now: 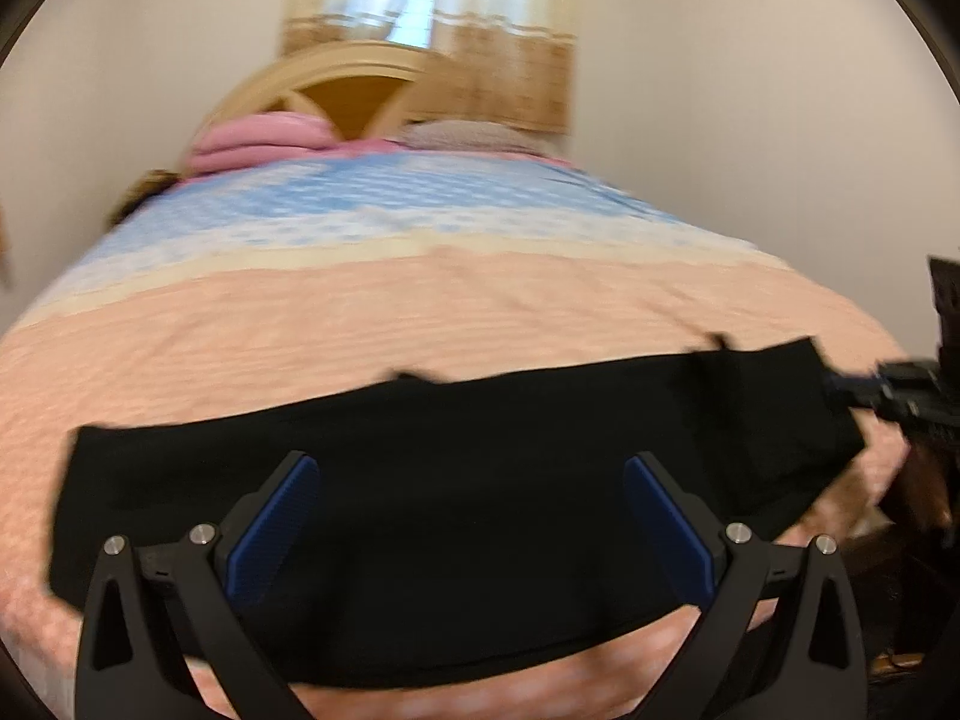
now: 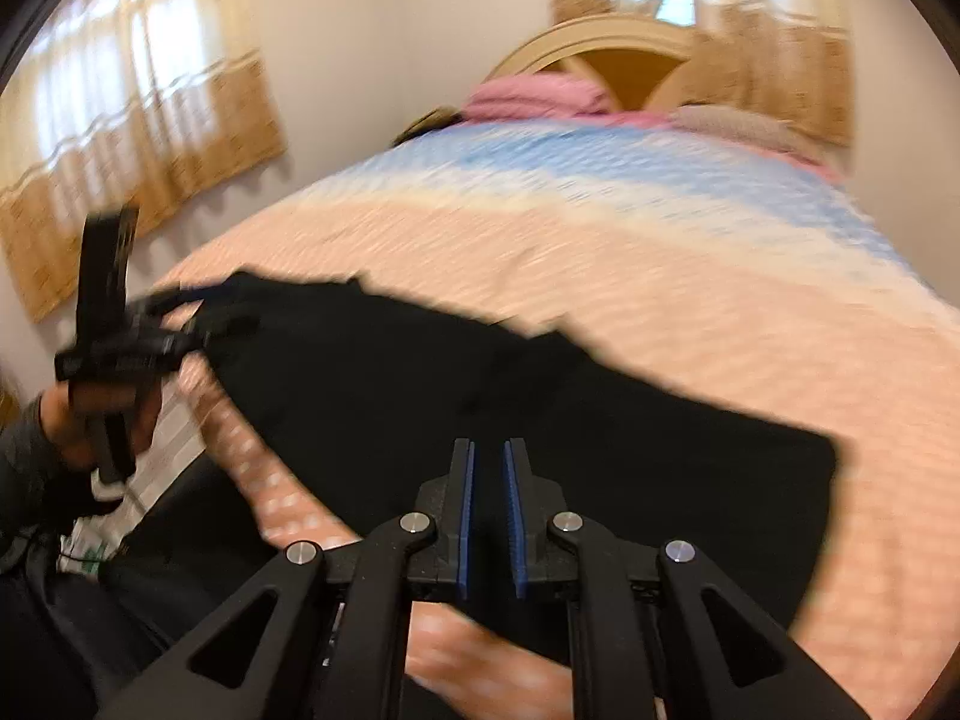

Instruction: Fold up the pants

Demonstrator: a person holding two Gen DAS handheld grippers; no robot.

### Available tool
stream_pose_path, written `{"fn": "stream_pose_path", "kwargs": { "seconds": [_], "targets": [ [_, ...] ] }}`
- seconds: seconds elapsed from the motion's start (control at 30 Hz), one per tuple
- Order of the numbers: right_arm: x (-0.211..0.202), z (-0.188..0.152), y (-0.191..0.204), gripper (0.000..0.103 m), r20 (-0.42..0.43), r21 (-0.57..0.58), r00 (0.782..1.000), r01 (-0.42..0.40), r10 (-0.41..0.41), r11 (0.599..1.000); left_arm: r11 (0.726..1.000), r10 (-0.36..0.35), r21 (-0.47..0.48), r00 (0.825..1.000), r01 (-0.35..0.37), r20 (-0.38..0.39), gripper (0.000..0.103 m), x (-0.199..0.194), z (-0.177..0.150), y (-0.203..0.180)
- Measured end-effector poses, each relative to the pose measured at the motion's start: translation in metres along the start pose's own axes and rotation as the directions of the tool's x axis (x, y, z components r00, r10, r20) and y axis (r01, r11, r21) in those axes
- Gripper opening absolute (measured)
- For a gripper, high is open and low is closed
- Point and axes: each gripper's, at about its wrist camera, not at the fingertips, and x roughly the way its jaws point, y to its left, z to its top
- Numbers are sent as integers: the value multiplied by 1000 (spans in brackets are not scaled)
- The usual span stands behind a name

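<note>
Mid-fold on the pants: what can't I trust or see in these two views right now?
- Pants: fold layers unreadable in both views; black cloth, motion blur.
- Pants' near edge: covered by the left gripper in the left view.
- Right gripper: a narrow gap shows, whether cloth is pinched cannot be told.
- Bed pattern: blurred.

Pants (image 1: pixel 456 504): matt black cloth, smooth, no sheen seen. Bedspread (image 1: pixel 420 312): soft textured cloth, pink and blue, finish blurred. Headboard (image 1: pixel 354 90): light wood, smooth, slight gloss. Curtains (image 2: pixel 138 114): thin woven cloth, light is let through. Left gripper (image 1: pixel 471 516) and right gripper (image 2: pixel 489 498): matt black plastic, blue ribbed pads (image 1: pixel 279 534), polished metal pins.
</note>
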Motion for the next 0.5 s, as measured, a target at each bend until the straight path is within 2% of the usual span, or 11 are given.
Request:
{"fn": "stream_pose_path", "kwargs": {
  "seconds": [0.1, 0.13, 0.17, 0.23, 0.27, 0.3, 0.37, 0.5],
  "targets": [
    [-26, 12, -47, 17, 33, 116, 995, 95, -99, 989, 995, -96, 18, 995, 96, -25, 103, 18, 10, -35],
    [-33, 14, -60, 22, 45, 154, 992, 109, -117, 982, 991, -132, 24, 990, 133, -40, 103, 27, 14, -50],
    [-39, 15, -71, 27, 59, 189, 990, 117, -130, 975, 988, -151, 32, 987, 153, -56, 101, 36, 16, -63],
    [-47, 13, -92, 29, 75, 252, 989, 109, -131, 962, 981, -185, 45, 979, 189, -89, 96, 51, 19, -84],
    [-47, 12, -96, 29, 71, 262, 990, 102, -124, 960, 974, -211, 53, 970, 218, -116, 89, 62, 21, -96],
    [-45, 9, -101, 29, 62, 268, 992, 89, -109, 959, 972, -220, 56, 967, 228, -131, 79, 67, 21, -101],
    [-37, 2, -103, 29, 41, 258, 994, 84, -98, 962, 967, -237, 49, 954, 250, -181, 69, 86, 21, -113],
    [-22, -10, -105, 29, -1, 238, 995, 96, -98, 966, 973, -220, 16, 952, 228, -211, 65, 99, 16, -118]
  ]
}}
